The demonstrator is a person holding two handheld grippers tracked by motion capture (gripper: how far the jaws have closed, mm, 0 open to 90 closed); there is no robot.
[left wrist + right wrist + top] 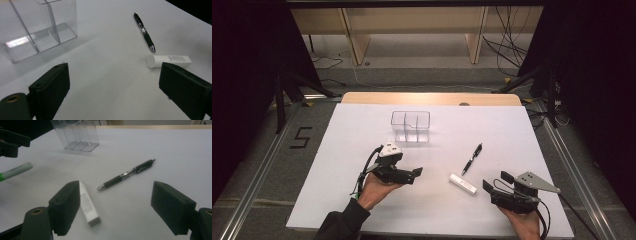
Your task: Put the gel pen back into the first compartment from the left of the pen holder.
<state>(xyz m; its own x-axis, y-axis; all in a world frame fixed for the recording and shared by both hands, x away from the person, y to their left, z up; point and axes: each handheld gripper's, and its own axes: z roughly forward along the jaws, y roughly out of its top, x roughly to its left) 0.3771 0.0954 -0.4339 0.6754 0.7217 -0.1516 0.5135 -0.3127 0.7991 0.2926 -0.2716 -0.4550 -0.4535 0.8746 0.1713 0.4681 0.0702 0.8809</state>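
- Left gripper (414, 172) hovers over the worktop (362, 130), fingers apart, nothing between them.
- Right gripper (496, 181), fingers wide apart, faces the white tube (88, 205) and black pen (126, 174).

free: bare table (362, 200) btwn left gripper (416, 173) & organizer (411, 127) | obstacles: tube (462, 184), pen (472, 158) (close together) near right gripper (495, 182) | marker (15, 171) by left one
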